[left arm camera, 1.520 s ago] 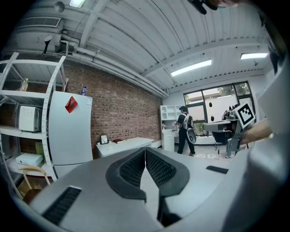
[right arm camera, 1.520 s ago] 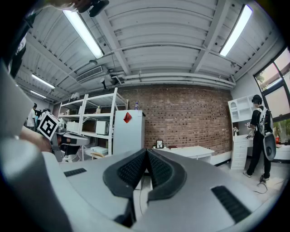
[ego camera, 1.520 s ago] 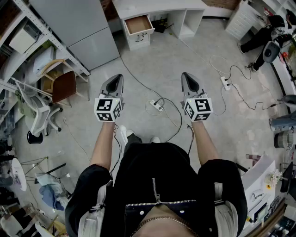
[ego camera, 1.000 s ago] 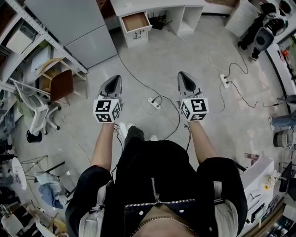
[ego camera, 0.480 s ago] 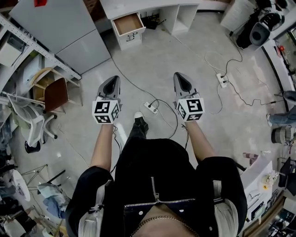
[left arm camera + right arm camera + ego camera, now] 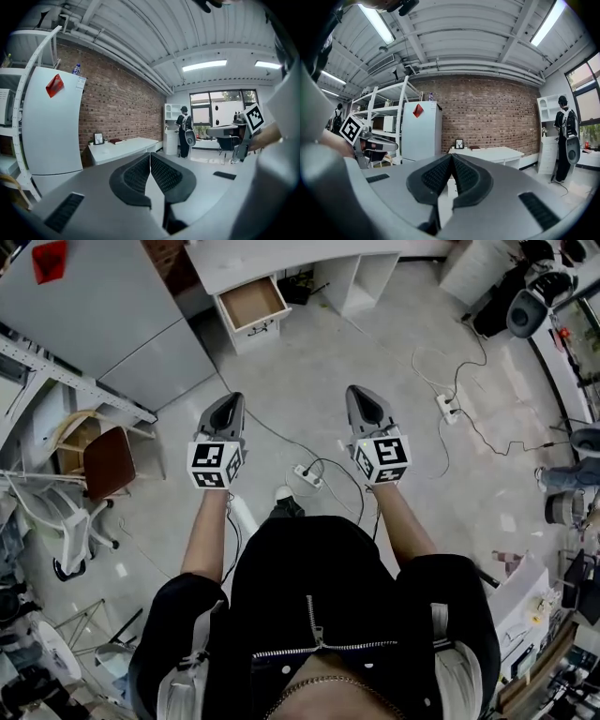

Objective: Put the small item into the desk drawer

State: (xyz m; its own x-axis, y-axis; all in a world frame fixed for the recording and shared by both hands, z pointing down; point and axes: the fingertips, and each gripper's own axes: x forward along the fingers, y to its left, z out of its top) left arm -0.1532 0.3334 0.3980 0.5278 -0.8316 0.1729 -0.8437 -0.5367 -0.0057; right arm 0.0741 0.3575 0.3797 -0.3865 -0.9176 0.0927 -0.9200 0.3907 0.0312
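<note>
Left tool [image 6: 228, 401]: jaws together, ribbed pads meeting along one line in the left gripper view, nothing between them; held out in front of the person above the floor [image 6: 319, 362].

Right tool [image 6: 364, 396]: jaws likewise together in the right gripper view, nothing clamped; level with the left tool and well apart from it.

Small item: cannot be made out in any view.

Drawer [image 6: 251, 302]: at the far left of the head view, pulled open from the white surface [image 6: 281, 257]; its brown bottom shows; both tools are well apart from it.

Surface top: a small framed picture [image 6: 98, 138] stands near the brick wall [image 6: 122, 93], with a flat dark object just beside it, too small to identify.

Left of the surface: a tall pale refrigerator [image 6: 51, 126] bearing a red tag [image 6: 55, 84]; metal shelving [image 6: 379, 103] further left; a brown chair [image 6: 108, 463] nearer, at the left.

Floor: a white power strip [image 6: 307, 474] lies between the two tools in the head view, cables trailing from it; a second strip [image 6: 444, 407] lies to the right.

Far right: another person [image 6: 183, 129] with a backpack stands by white shelving, facing away.
</note>
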